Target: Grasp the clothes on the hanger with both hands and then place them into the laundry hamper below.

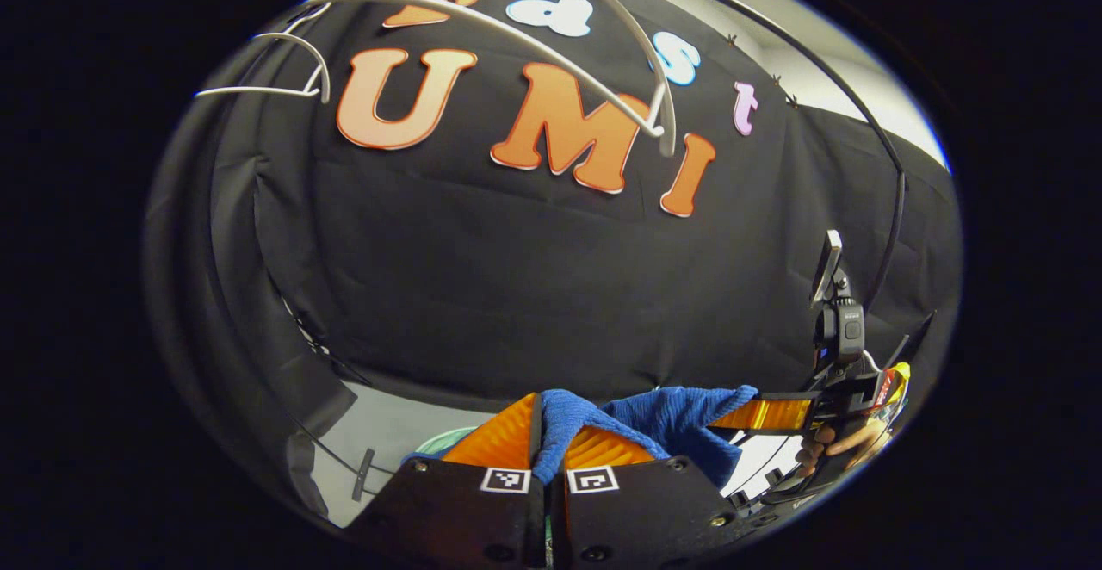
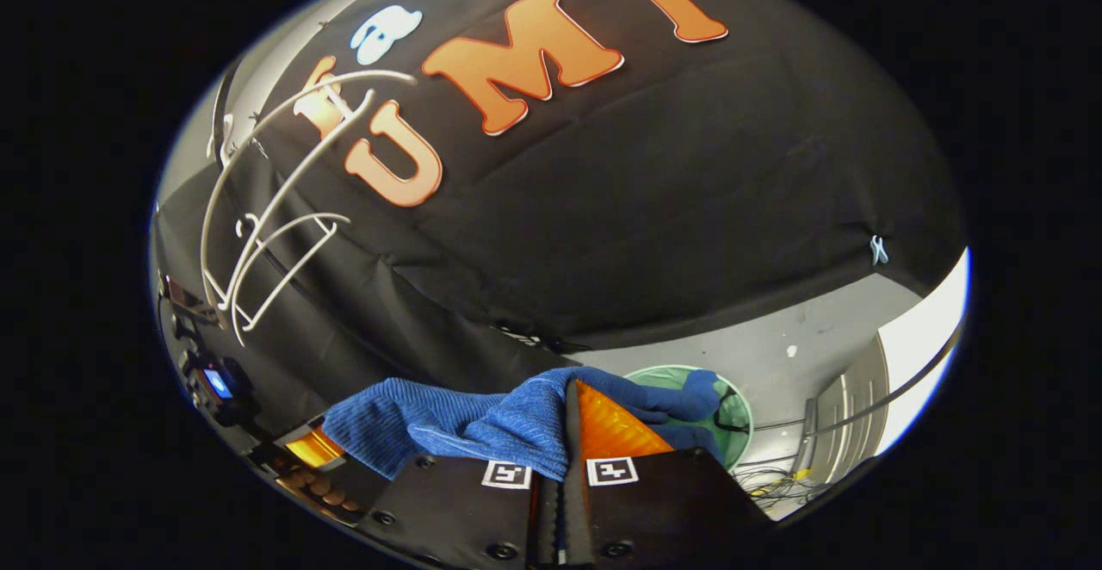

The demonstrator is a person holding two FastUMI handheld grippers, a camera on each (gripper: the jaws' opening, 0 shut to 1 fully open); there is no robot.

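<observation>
A blue knitted garment (image 1: 663,419) stretches between both grippers, off the hanger. My left gripper (image 1: 551,422) is shut on one end of it, the cloth bunched between its fingers. The garment's far end reaches my right gripper (image 1: 736,413), held by a hand (image 1: 839,445) at the right. In the right gripper view my right gripper (image 2: 564,419) is shut on the garment (image 2: 448,428), which drapes over one finger. My left gripper (image 2: 314,448) holds the other end at lower left. The green round hamper (image 2: 742,424) lies on the floor below, partly behind the cloth; a sliver of it (image 1: 446,442) peeks out beside my left fingers.
Bare white hangers (image 1: 516,36) hang overhead; they also appear at the upper left (image 2: 267,234). A thin black frame pole (image 1: 895,208) curves down the right side. A white cabinet (image 2: 848,415) and loose cables (image 2: 775,484) sit on the grey floor (image 2: 775,337).
</observation>
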